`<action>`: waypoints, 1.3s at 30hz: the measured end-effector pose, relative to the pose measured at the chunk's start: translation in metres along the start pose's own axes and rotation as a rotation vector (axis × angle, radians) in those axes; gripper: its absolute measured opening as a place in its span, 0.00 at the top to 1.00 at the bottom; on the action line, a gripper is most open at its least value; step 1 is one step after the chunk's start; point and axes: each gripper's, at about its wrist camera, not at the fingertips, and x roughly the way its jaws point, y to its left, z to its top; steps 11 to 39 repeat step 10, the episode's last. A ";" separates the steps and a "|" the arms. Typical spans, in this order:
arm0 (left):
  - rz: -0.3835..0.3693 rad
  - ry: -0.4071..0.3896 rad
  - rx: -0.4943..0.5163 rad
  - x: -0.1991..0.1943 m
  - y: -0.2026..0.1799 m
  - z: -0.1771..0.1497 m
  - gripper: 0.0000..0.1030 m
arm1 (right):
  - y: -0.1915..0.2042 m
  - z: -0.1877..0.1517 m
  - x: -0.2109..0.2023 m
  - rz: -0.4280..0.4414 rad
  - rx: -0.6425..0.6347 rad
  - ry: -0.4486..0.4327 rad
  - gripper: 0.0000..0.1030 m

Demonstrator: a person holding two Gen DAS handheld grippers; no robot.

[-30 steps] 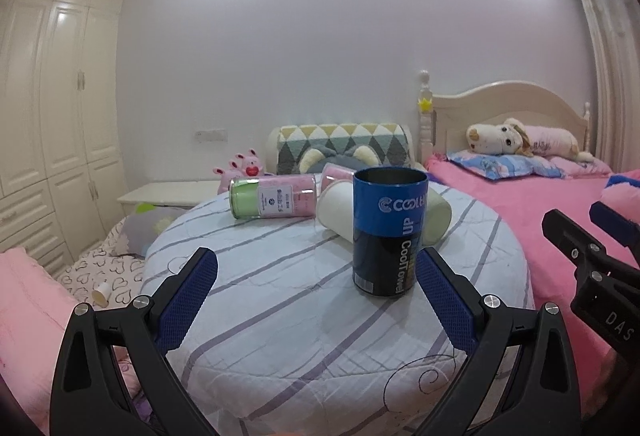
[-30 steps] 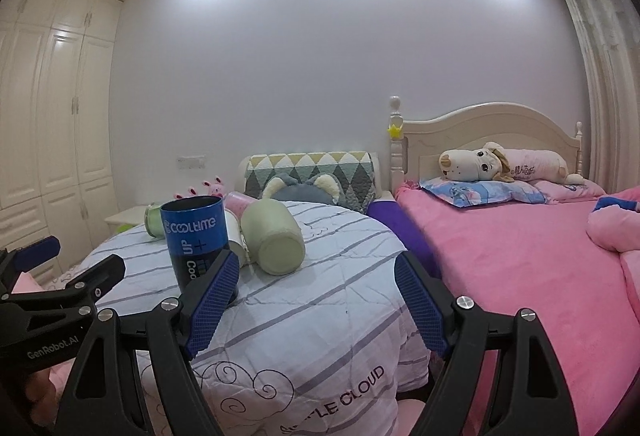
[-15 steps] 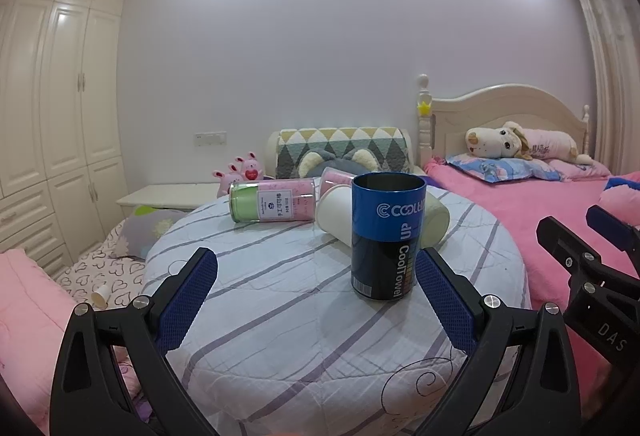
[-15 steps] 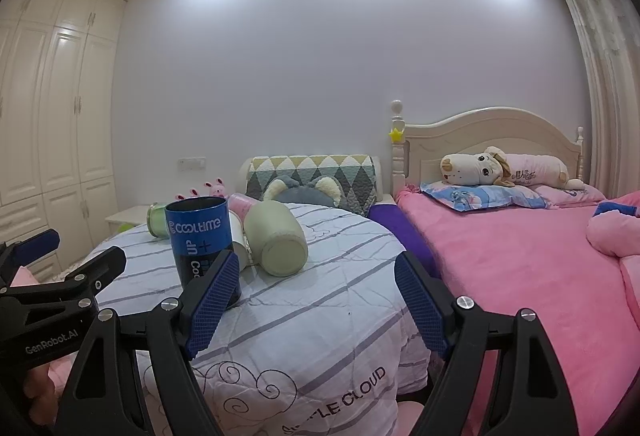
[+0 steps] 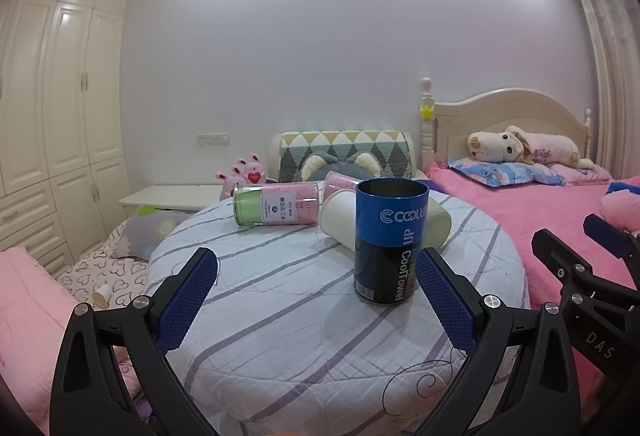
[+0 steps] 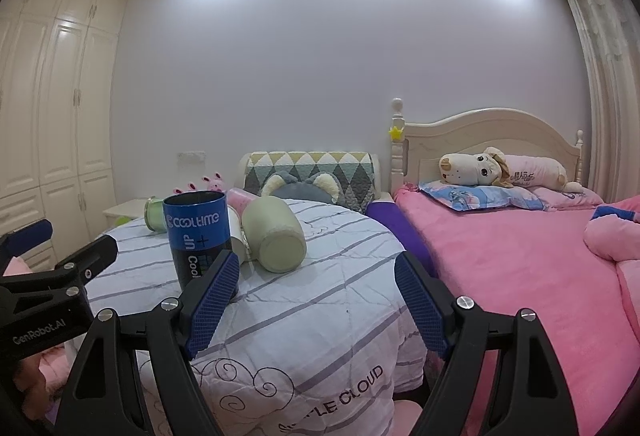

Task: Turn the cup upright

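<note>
A glossy blue-and-black can (image 5: 390, 241) stands on matt, creased, striped cloth (image 5: 280, 300).

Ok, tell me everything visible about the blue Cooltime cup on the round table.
The blue cup is a straight-sided cylinder, bright blue above and near-black below, with white "COOLTIME" lettering, "CoolTowel" running down the side and a barcode near the base. It looks like a printed tin. It stands upright, open mouth up, on the striped quilted table cover. A cream cup and a pale green jar lie on their sides close behind it; contact cannot be confirmed. Neither gripper holds it.
</note>
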 end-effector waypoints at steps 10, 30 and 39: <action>0.002 0.006 0.001 0.001 0.000 0.001 0.02 | 0.000 -0.001 0.003 0.007 0.005 0.024 0.21; 0.002 0.006 0.001 0.001 0.000 0.001 0.02 | 0.000 -0.001 0.003 0.007 0.005 0.024 0.21; 0.002 0.006 0.001 0.001 0.000 0.001 0.02 | 0.000 -0.001 0.003 0.007 0.005 0.024 0.21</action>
